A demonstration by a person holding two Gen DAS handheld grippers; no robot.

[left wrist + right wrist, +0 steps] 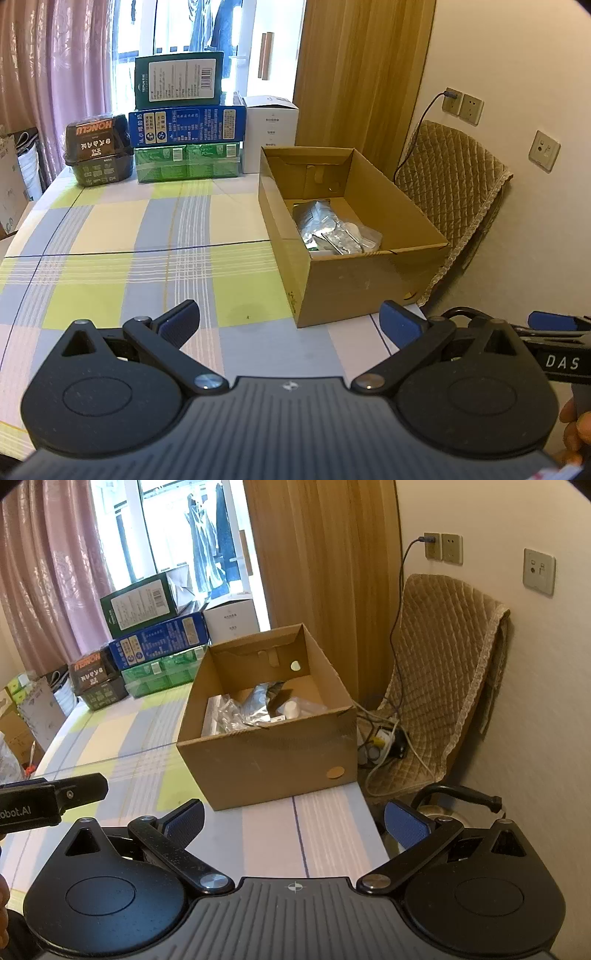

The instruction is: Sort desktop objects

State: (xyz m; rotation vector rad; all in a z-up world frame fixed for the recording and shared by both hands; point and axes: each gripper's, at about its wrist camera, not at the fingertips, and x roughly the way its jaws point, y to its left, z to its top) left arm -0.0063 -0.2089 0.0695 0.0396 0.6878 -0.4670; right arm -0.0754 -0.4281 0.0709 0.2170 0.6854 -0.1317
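Left gripper (290, 325): mine, jaws spread wide, nothing between the blue pads, held low over the checked tablecloth (110, 229).

Right gripper (293, 821): mine, likewise spread and empty, near the table's right edge, pointed at the box.

Box (354, 280): open brown cardboard, standing on the cloth just ahead of both grippers, at the right side of the table. Walls looked thin and stiff; I judged it light and best taken by a rim or pushed, not squeezed.

Bags (332, 229): clear and silvery plastic packets lying inside the box, with small white items (291, 709) among them; exact contents could not be told. I judged them soft, crinkly, slippery and light; a pinch on a loose fold or sealed edge would hold best.

Loose objects on the cloth: none seen, so the sorting looked close to finished.

Stack (184, 122): green, blue and white cartons at the far edge, beside a dark tub (98, 151).

Chair (454, 192): quilted cover, beside the wall.
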